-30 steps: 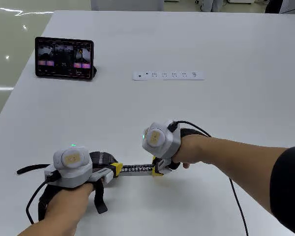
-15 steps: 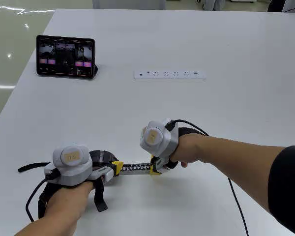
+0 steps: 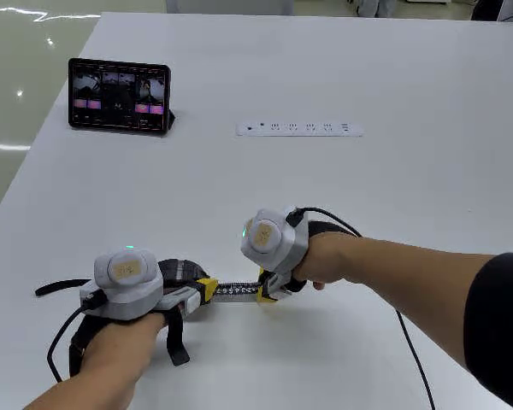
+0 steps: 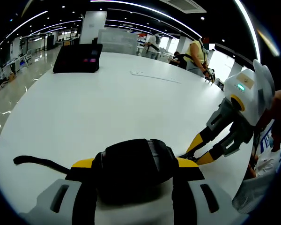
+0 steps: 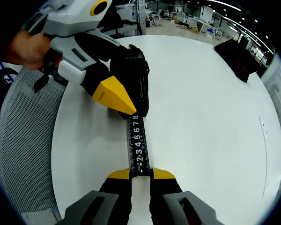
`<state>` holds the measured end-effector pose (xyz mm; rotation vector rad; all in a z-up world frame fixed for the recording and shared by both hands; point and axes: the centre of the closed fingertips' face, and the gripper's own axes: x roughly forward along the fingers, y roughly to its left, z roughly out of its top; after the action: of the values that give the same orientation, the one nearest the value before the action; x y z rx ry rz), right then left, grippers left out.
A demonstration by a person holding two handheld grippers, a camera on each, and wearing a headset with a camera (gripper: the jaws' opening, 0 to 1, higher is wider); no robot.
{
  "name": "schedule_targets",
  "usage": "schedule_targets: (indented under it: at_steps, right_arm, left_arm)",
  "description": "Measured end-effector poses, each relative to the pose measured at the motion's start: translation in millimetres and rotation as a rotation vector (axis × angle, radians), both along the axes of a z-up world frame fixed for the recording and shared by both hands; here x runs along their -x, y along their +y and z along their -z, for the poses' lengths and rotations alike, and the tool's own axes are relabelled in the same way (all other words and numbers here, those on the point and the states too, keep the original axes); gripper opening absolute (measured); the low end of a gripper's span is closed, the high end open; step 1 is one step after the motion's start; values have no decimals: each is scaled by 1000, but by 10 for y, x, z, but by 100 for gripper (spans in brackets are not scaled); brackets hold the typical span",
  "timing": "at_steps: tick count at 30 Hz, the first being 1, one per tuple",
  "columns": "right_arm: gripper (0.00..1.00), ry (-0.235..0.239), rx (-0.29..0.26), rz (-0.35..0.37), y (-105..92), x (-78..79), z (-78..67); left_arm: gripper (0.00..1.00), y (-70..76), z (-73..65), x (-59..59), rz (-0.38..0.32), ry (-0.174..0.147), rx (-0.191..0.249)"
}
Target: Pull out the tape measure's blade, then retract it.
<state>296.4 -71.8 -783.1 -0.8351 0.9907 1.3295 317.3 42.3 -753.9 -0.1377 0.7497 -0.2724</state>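
As the right gripper view shows, right gripper [image 5: 140, 174] pinches the blade [image 5: 138, 145]; left gripper [image 4: 135, 163] clasps tape measure [image 4: 132, 174].

Broad white tabletop [image 3: 410, 102], dark tablet [image 3: 120, 83] propped at far left, white power strip [image 3: 299, 129] lying mid-table. Glossy pale-green floor [image 3: 17, 68] beyond left edge. Long ceiling light strips [image 4: 145, 7] overhead.

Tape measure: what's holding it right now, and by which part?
The left gripper clamps the tape measure case by its sides; the right gripper pinches the blade at its free end.
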Motion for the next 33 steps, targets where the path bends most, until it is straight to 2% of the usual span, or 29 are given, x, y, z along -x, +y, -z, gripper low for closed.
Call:
schedule_targets:
  at_steps: [24,33]
  right_arm:
    - [10,1,-11,-11,145,0,-9]
    - [10,5,-31,-12,226,4,-13]
  left_arm:
    - [61,5,-9,3,-3,6,22]
    - [61,9,-13,1,-2,9,36]
